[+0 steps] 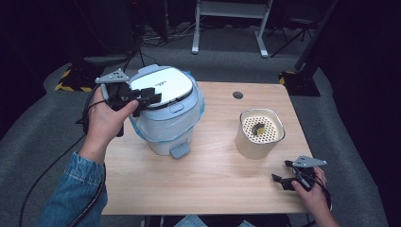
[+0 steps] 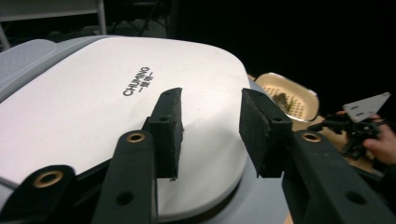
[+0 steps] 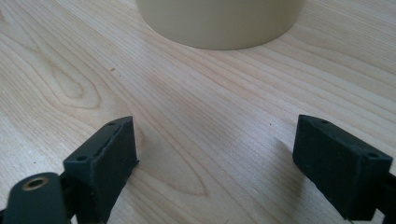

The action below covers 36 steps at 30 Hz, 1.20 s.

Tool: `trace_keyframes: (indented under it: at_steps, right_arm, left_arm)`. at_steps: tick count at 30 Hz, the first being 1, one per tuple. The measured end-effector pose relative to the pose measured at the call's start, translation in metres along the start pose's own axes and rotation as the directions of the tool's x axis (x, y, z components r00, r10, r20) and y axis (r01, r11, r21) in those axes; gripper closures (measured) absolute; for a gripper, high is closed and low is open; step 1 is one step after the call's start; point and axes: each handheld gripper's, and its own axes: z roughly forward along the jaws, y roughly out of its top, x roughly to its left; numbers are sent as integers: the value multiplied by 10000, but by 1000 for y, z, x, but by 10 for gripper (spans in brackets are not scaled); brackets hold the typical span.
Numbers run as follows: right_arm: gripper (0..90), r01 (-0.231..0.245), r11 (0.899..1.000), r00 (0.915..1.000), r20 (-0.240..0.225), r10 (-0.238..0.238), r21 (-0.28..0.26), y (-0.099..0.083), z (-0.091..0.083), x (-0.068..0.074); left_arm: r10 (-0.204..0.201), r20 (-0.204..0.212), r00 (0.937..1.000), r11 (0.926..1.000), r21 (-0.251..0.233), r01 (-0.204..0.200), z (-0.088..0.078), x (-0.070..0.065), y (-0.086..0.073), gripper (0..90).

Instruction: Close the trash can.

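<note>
We hold our left gripper (image 1: 142,97) over the white lid (image 2: 140,107) of the bin (image 1: 165,118) at the table's (image 1: 213,184) back left, jaws partly open with nothing between them. If we press down off-centre, the pads may skid on the smooth lid, or the light bin may tip or slide towards the edge. Our right gripper (image 3: 215,158) rests wide open and empty on the wood near the cream container (image 1: 260,135), too far off to steady the bin.
</note>
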Motion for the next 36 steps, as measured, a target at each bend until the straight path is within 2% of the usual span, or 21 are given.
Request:
trace_keyframes:
  at_steps: [3,8,9,12,13,15,16,22,24,30,31,32,33,34,36]
  right_arm:
    - [138,1,10000,10000,0,-1,-1,0,0,0]
    - [138,1,10000,10000,0,-1,-1,0,0,0]
    - [138,2,10000,10000,0,-2,-1,0,0,0]
    - [138,2,10000,10000,0,-2,1,0,0,0]
    - [138,0,10000,10000,-1,0,1,0,0,0]
    - [138,1,10000,10000,0,-1,-1,0,0,0]
    - [138,1,10000,10000,1,-1,0,0,0,0]
    - [138,2,10000,10000,4,-2,0,0,0,0]
    - [139,-4,10000,10000,11,4,-3,0,0,0]
    - [140,-6,10000,10000,15,6,-2,0,0,1]
    - [140,-7,10000,10000,13,7,-1,0,0,1]
    - [140,-6,10000,10000,13,6,-2,0,0,1]
    - [140,-6,10000,10000,13,6,-1,0,0,1]
    - [140,-7,10000,10000,13,7,-1,0,0,1]
    - [140,-6,10000,10000,14,6,-2,0,0,1]
  left_arm:
    - [454,-398,9982,9983,370,-439,8,-3,1,637]
    - [807,-487,9956,9957,492,-783,17,-10,4,700]
    - [1061,-662,9921,9932,558,-1025,20,-12,5,715]
    - [1489,-974,9840,9872,717,-1423,26,-18,7,776]
    - [1634,-935,9821,9848,756,-1566,29,-20,8,830]
    - [1706,-807,9820,9834,759,-1646,32,-22,8,861]
    - [1833,-788,9799,9808,828,-1768,33,-23,9,896]
    - [1981,-1101,9740,9730,1422,-1818,34,-29,15,900]
    - [2246,-1153,9676,9639,1717,-2033,36,-30,15,900]
    - [1995,-981,9750,9718,1477,-1840,36,-27,14,899]
    - [1834,-905,9789,9765,1313,-1708,37,-27,13,807]
    - [1720,-885,9811,9797,1193,-1610,38,-28,13,674]
    - [1746,-803,9814,9801,1103,-1653,38,-29,13,580]
    - [2016,-673,9772,9768,871,-1955,38,-30,12,521]
    - [2228,-325,9743,9742,446,-2213,36,-35,12,448]
